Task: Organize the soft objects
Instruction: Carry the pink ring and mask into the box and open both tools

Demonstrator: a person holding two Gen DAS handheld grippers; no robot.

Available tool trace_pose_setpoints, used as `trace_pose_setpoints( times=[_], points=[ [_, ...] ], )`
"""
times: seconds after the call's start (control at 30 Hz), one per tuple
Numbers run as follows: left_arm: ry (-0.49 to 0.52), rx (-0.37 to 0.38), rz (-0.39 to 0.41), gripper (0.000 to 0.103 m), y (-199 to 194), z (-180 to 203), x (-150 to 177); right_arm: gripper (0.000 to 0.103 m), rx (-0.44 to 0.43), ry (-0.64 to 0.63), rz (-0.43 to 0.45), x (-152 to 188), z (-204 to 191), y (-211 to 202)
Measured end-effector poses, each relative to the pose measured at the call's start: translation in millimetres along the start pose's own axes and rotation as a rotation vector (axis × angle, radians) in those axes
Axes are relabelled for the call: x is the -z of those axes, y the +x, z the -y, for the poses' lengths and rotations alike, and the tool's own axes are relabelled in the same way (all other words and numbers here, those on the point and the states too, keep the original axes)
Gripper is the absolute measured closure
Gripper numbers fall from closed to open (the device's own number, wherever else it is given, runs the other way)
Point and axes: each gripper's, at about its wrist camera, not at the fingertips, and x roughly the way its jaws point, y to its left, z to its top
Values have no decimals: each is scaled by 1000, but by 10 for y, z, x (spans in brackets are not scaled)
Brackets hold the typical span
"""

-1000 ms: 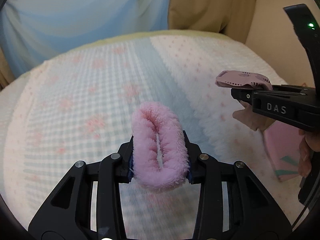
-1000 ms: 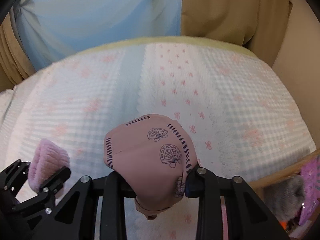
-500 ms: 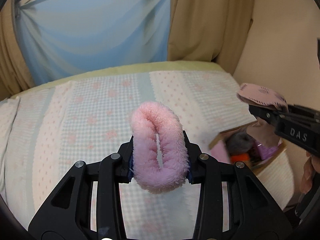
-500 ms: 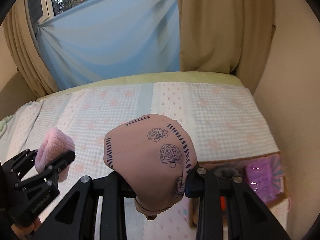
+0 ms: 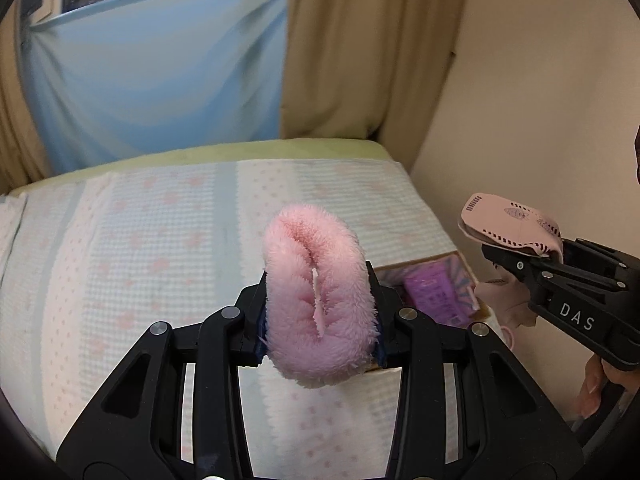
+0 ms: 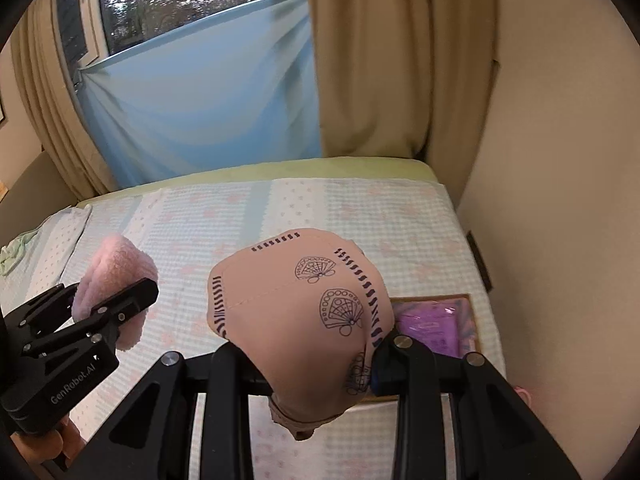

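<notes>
Above the bed, left gripper clamps a fluffy sock; right gripper clamps a patterned cloth. Only the right view shows the box rim beside the cloth.

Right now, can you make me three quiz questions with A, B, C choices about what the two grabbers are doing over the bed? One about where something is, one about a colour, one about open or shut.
1. Where is the cardboard box?
A. on the bed by the wall
B. on the windowsill
C. hung on the curtain

2. What colour is the fluffy sock?
A. green
B. pink
C. black

3. What is the right gripper doing?
A. hanging open with nothing in it
B. resting shut in the box
C. shut on the patterned sock

Answers:
1 A, the box sits on the bedspread at its wall-side edge.
2 B, the left gripper squeezes a fuzzy pink roll.
3 C, the fan-print cloth is pinched between its fingers.
</notes>
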Motion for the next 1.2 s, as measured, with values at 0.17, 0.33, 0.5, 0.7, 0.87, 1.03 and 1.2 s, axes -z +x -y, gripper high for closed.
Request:
trace_pose_setpoints(
  times=[0.17,0.33,0.5,0.7,0.87,1.03,1.2],
  points=[
    [-31,24,-40,69,255,374,64,74,41,13,-39,81,444,59],
    [-26,40,-100,69,624,645,126,75,69,26,-89,146,826,228],
    [-7,26,-174,69,1023,786,166,74,65,64,-154,186,1155,561],
    [-8,-1,-299,69,1660,891,272,74,39,93,-259,299,1442,1102],
    [-2,-1,-418,69,2232,996,519,74,28,131,-354,509,1666,1583],
    [42,34,-528,69,2642,1225,701,74,19,193,-419,689,1834,1959],
    [141,55,-563,69,2811,1488,757,74,-31,256,-445,647,1944,2142]
  ],
)
